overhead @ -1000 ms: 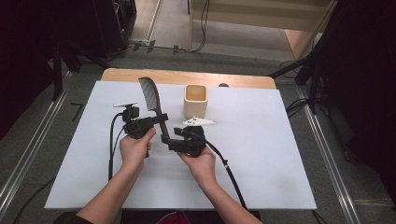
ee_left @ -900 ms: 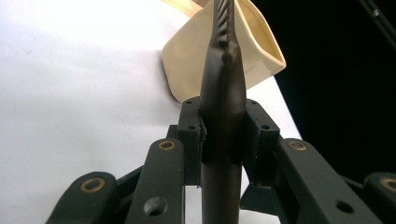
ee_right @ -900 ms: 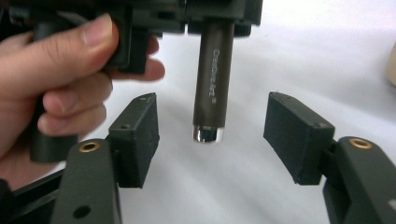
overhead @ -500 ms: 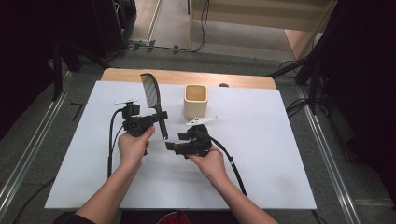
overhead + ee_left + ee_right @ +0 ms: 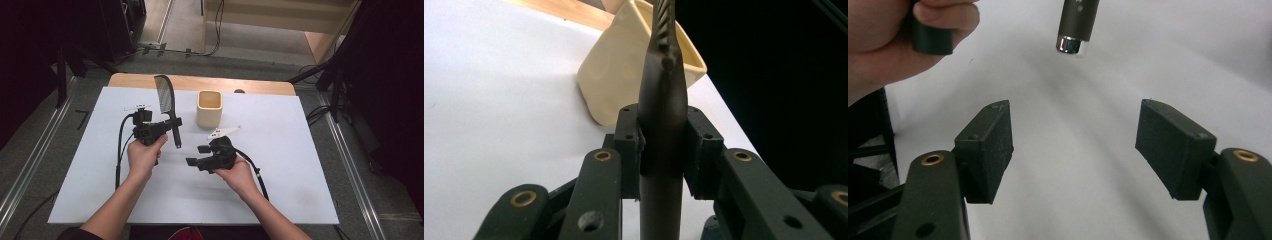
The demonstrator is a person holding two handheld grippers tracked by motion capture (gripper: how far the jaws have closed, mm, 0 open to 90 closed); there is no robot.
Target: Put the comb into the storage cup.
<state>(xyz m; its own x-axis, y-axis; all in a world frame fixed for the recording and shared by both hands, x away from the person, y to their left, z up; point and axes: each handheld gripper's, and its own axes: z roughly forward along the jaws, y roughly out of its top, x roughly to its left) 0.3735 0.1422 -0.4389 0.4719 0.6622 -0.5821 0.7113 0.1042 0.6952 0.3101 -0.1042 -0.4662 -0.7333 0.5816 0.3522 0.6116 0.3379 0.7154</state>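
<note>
1. Two hand-held grippers work over the white worktop (image 5: 300, 165) in the high view. The left hand-held gripper (image 5: 167, 125) is clenched on the handle of a dark comb (image 5: 165, 97), which stands above the sheet with its toothed end pointing away from us and its handle end toward us. The right hand-held gripper (image 5: 197, 156) sits near the handle end, apart from it, jaws released. A cream cup (image 5: 209, 107) stands empty just beyond, to the right of the comb.

2. In the left gripper view, we see both pads pressed on the comb handle (image 5: 663, 130), one on each side, with the teeth rising above. The cup (image 5: 624, 75) lies ahead, slightly left of the comb and close behind it.

3. In the right gripper view, the two pads (image 5: 985, 145) stand wide apart with nothing between them; the jaws have just been opening. The metal-capped handle tip (image 5: 1071, 37) hangs ahead, clear of both pads.

4. We judge the pick-up complete and the comb secured in the left hand-held gripper. Placing it in the cup, apparently the goal, is not yet done.
</note>
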